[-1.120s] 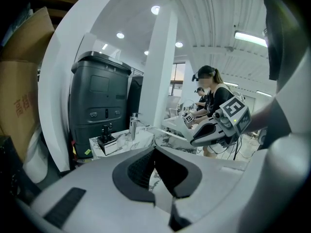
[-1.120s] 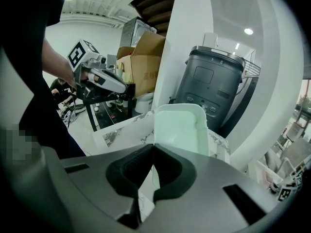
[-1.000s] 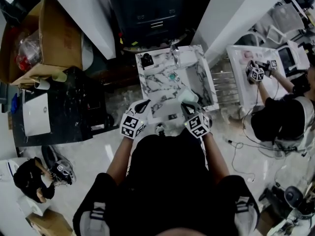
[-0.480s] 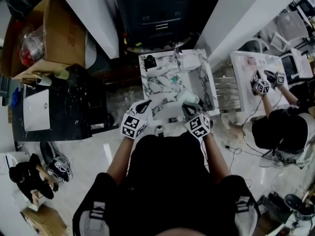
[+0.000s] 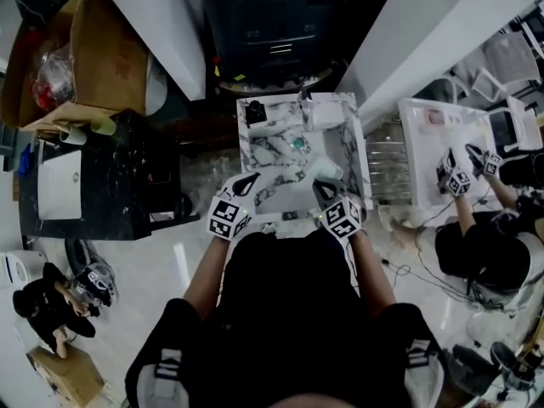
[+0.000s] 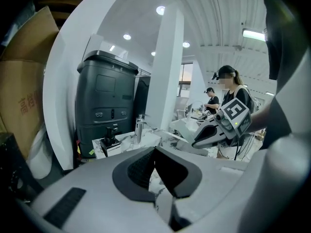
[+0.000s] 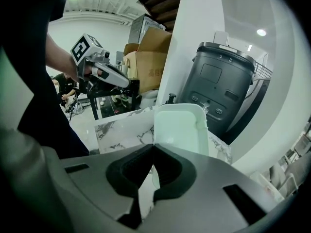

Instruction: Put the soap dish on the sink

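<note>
The soap dish [image 7: 180,127] is a pale green-white rectangular tray. My right gripper [image 7: 153,147] is shut on its near edge. In the head view the dish [image 5: 324,171] hangs over the near right part of the marble sink top [image 5: 263,155], just ahead of the right gripper [image 5: 326,190]. My left gripper [image 5: 244,184] hovers over the sink top's near left corner, shut with nothing in it. From its own view the left gripper [image 6: 155,150] has its tips together, and marble shows below them.
A black soap dispenser [image 5: 254,109] and a chrome faucet [image 5: 303,107] stand at the back of the sink. A dark bin [image 5: 272,15] stands behind it. A black table [image 5: 102,177] and a cardboard box [image 5: 98,53] are at the left, and another person [image 5: 480,245] is at a white table on the right.
Both grippers hold nearly the same place over the sink's near edge, the dish still in the right one. The person at the right has lowered their grippers.
</note>
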`<state>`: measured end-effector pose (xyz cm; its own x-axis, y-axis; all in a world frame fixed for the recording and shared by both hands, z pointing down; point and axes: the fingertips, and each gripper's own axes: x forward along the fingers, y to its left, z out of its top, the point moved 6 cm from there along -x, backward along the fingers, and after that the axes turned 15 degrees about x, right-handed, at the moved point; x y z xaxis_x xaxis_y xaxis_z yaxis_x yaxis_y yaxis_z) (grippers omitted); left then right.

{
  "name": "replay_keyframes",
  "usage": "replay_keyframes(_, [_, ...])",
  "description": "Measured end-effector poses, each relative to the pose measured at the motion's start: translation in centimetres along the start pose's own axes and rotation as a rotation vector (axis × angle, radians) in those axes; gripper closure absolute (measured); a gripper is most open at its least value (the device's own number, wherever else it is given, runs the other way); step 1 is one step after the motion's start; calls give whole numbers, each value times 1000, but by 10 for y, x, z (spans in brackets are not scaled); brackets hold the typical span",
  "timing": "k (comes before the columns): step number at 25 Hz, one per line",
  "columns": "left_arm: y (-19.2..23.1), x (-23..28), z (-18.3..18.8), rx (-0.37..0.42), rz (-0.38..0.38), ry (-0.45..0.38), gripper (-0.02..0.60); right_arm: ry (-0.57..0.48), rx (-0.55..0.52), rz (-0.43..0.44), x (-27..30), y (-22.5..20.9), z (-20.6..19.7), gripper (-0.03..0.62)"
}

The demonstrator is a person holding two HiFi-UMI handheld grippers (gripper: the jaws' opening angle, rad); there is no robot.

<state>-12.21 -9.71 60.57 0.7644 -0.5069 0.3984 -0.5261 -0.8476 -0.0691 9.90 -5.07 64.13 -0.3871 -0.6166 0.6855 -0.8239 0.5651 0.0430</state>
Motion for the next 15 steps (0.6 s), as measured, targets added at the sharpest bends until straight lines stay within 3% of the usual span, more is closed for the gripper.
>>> replay_keyframes(15, [-8, 41, 20, -68, 102, 3, 583, 48, -84, 83, 12, -68, 5, 595])
